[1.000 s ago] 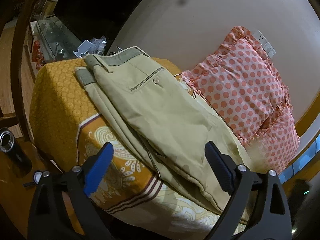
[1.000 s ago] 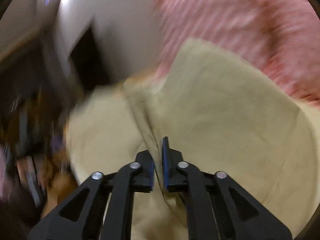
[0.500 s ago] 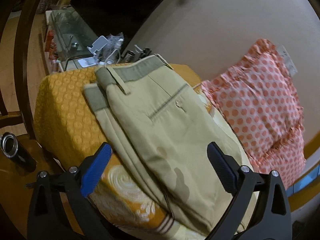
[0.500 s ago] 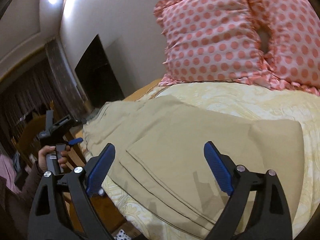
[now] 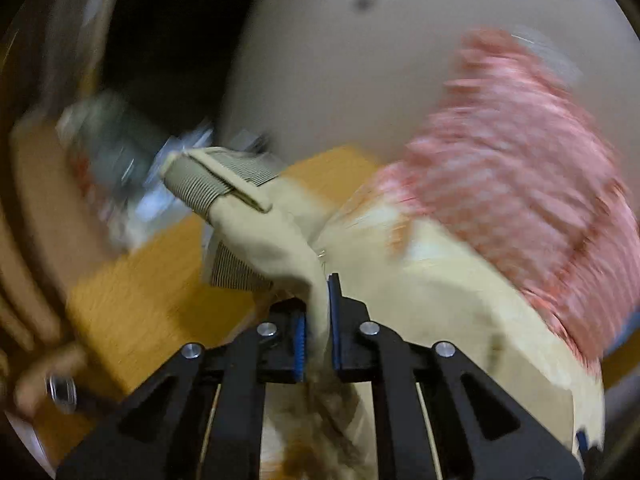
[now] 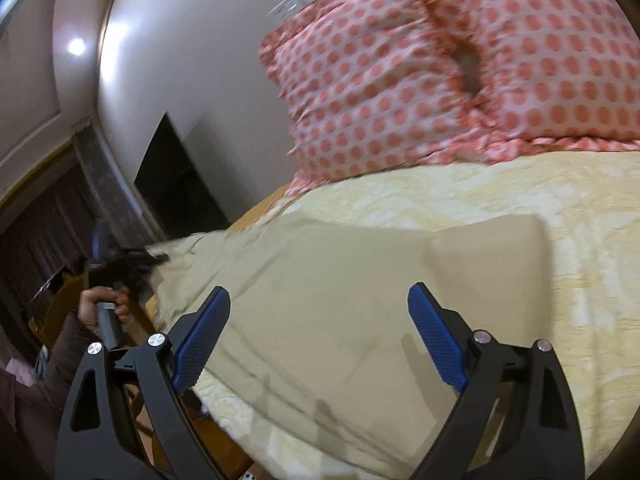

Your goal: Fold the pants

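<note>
While the left claw [image 5: 318,320] is pinching the pants [image 5: 276,248] near the waistband, lifting them off the bed [image 6: 520,196] beside the pillow [image 6: 400,80], the right claw [image 6: 318,336] is hovering spread; carry the waistband over evenly, edges aligned.

A bedroom in a home. A bed [image 6: 520,200] fills the lower half of the right wrist view, spread with a pale yellow patterned bedcover. At two o'clock, two pink pillows [image 6: 420,80] with coral polka dots and frilled edges lean against a plain light wall [image 6: 192,72]. At nine o'clock stands a dark doorway [image 6: 176,188], with dark curtains [image 6: 48,216] further left. A round ceiling light [image 6: 76,46] glows at ten o'clock.
</note>
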### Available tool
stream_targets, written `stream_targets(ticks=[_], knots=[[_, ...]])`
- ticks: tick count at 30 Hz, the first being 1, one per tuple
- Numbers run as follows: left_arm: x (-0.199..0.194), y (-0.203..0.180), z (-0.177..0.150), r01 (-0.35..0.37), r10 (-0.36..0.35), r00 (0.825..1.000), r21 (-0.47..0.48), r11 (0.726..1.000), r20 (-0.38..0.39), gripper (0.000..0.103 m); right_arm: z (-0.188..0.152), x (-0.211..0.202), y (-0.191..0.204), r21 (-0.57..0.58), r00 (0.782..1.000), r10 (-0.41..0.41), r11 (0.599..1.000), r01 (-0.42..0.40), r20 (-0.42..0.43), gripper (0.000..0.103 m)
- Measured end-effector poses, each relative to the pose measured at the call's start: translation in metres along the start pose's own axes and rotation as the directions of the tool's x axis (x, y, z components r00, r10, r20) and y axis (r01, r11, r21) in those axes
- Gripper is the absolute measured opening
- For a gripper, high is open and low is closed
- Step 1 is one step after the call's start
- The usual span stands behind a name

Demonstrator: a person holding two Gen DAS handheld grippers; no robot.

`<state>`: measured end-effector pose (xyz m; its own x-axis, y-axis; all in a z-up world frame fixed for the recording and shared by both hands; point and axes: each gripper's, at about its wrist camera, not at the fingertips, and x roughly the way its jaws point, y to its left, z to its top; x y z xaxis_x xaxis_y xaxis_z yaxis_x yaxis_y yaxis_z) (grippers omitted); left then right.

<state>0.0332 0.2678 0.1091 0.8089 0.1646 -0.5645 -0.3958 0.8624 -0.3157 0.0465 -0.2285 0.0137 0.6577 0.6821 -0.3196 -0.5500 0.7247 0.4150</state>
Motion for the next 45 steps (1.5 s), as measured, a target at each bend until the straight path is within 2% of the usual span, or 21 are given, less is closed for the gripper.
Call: stream_targets(ticks=[3, 6, 8, 11, 13, 15, 18, 20, 21, 22, 24, 26, 28, 30, 31, 35, 38, 40, 41, 43, 45], knots=[[-0.032, -0.093, 0.002, 0.145, -0.164, 0.985, 0.255, 0.956, 0.054, 0.007, 0.013, -0.031, -0.022, 0.050, 0.995, -0.066, 0.997, 0.062, 0.077, 0.092], [-0.063, -0.188, -0.033, 0.333, -0.378, 0.926, 0.501, 0.799, -0.014, 0.007, 0.022, -0.061, -0.046, 0.132, 0.983, -0.118, 0.986, 0.099, 0.141, 0.093], [-0.073, -0.238, -0.076, 0.469, -0.486, 0.862, 0.593, 0.654, -0.146, 0.008, 0.026, -0.076, -0.061, 0.192, 0.975, -0.142, 0.975, 0.109, 0.169, 0.093], [-0.063, -0.280, -0.145, 0.587, -0.504, 0.793, 0.648, 0.485, -0.342, 0.008, 0.025, -0.090, -0.083, 0.295, 0.972, -0.144, 0.952, 0.084, 0.188, 0.093], [-0.049, -0.291, -0.188, 0.621, -0.440, 0.777, 0.663, 0.417, -0.451, 0.009, 0.023, -0.088, -0.094, 0.350, 0.979, -0.117, 0.935, 0.052, 0.166, 0.093], [-0.038, -0.289, -0.215, 0.658, -0.390, 0.751, 0.648, 0.383, -0.533, 0.012, 0.023, -0.080, -0.100, 0.376, 0.988, -0.100, 0.925, 0.050, 0.117, 0.093], [-0.048, -0.270, -0.207, 0.664, -0.420, 0.746, 0.629, 0.405, -0.517, 0.026, 0.028, -0.057, -0.107, 0.389, 0.997, -0.080, 0.919, 0.065, 0.022, 0.093], [-0.054, -0.245, -0.171, 0.666, -0.478, 0.744, 0.572, 0.478, -0.467, 0.052, 0.030, -0.039, -0.111, 0.394, 0.996, -0.071, 0.915, 0.087, -0.055, 0.091], [-0.054, -0.231, -0.156, 0.641, -0.490, 0.766, 0.557, 0.528, -0.416, 0.063, 0.030, -0.033, -0.112, 0.394, 0.994, -0.074, 0.913, 0.100, -0.081, 0.087], [-0.047, -0.210, -0.133, 0.582, -0.478, 0.812, 0.534, 0.614, -0.336, 0.065, 0.030, -0.024, -0.114, 0.393, 0.989, -0.081, 0.911, 0.124, -0.125, 0.085], [-0.026, -0.184, -0.103, 0.533, -0.435, 0.846, 0.448, 0.718, -0.310, 0.066, 0.030, -0.009, -0.113, 0.345, 0.973, -0.125, 0.920, 0.187, -0.193, 0.073], [0.007, -0.157, -0.084, 0.504, -0.394, 0.852, 0.336, 0.796, -0.345, 0.065, 0.033, 0.000, -0.110, 0.317, 0.969, -0.123, 0.930, 0.187, -0.212, 0.073], [0.039, -0.137, -0.077, 0.483, -0.361, 0.841, 0.258, 0.837, -0.404, 0.064, 0.036, 0.009, -0.109, 0.299, 0.966, -0.122, 0.936, 0.188, -0.228, 0.069], [0.062, -0.129, -0.075, 0.484, -0.352, 0.818, 0.215, 0.848, -0.455, 0.064, 0.037, 0.012, -0.111, 0.301, 0.964, -0.119, 0.935, 0.189, -0.236, 0.066], [0.075, -0.130, -0.075, 0.519, -0.377, 0.781, 0.181, 0.835, -0.497, 0.064, 0.038, 0.013, -0.111, 0.306, 0.963, -0.113, 0.934, 0.187, -0.243, 0.066], [0.100, -0.140, -0.087, 0.566, -0.394, 0.706, 0.134, 0.814, -0.588, 0.067, 0.038, 0.014, -0.110, 0.278, 0.959, -0.107, 0.943, 0.181, -0.262, 0.063], [0.103, -0.152, -0.094, 0.604, -0.408, 0.684, 0.156, 0.782, -0.605, 0.084, 0.041, 0.019, -0.112, 0.275, 0.959, -0.083, 0.948, 0.159, -0.270, 0.063], [0.105, -0.159, -0.095, 0.603, -0.391, 0.686, 0.178, 0.778, -0.614, 0.084, 0.041, 0.023, -0.113, 0.276, 0.953, -0.039, 0.953, 0.126, -0.300, 0.048], [0.104, -0.161, -0.095, 0.600, -0.383, 0.689, 0.188, 0.778, -0.615, 0.069, 0.039, 0.026, -0.117, 0.321, 0.950, 0.029, 0.944, 0.076, -0.311, 0.028], [0.107, -0.159, -0.093, 0.579, -0.364, 0.696, 0.185, 0.794, -0.618, 0.043, 0.037, 0.027, -0.128, 0.418, 0.948, 0.143, 0.908, -0.012, -0.284, 0.022], [0.111, -0.154, -0.087, 0.590, -0.395, 0.674, 0.133, 0.797, -0.624, 0.016, 0.042, 0.027, -0.130, 0.430, 0.947, 0.177, 0.902, -0.048, -0.267, 0.020]])
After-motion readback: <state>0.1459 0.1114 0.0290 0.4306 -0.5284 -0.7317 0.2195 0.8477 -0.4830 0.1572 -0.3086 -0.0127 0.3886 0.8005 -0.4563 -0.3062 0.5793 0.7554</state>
